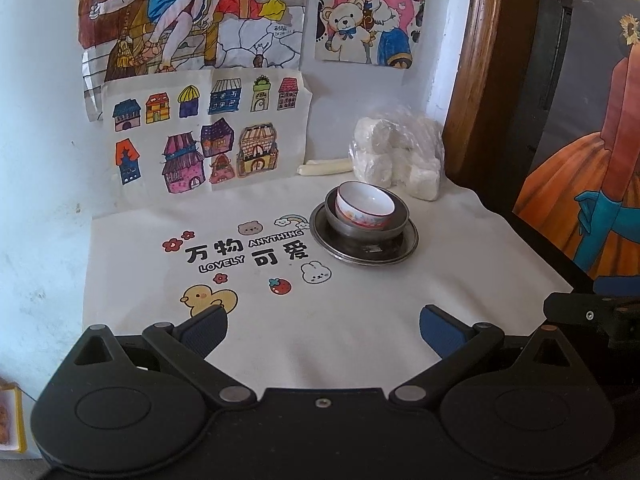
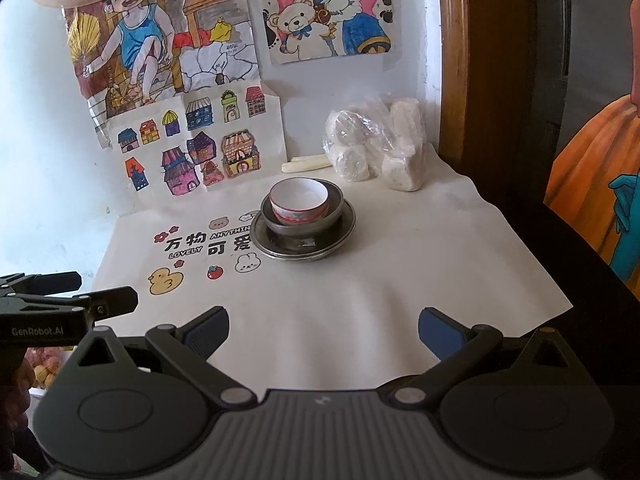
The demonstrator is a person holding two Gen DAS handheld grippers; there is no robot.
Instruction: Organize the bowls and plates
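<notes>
The dishes look sorted already: a white bowl (image 1: 365, 205) with a red pattern sits inside a grey bowl (image 1: 394, 222), and both rest on a metal plate (image 1: 364, 249) toward the back of the desk (image 1: 360, 320), on its pale printed cloth (image 1: 240, 256). Both my jaws stand wide open and hold nothing; my left gripper (image 1: 323, 328) and right gripper (image 2: 323, 330) hang over the near edge, well apart from the stack. I judge the stacking step finished or nearly so, with nothing loose to gather. If anything is left, it is straightening the white bowl, which seems tilted in the grey one; that would call for a slow reach forward and a light pinch on its rim. The way is free across the cloth. Just behind the stack lies a plastic bag of white lumps (image 1: 396, 156), and a pale stick (image 1: 324, 168) against the wall, so I should not overshoot.
</notes>
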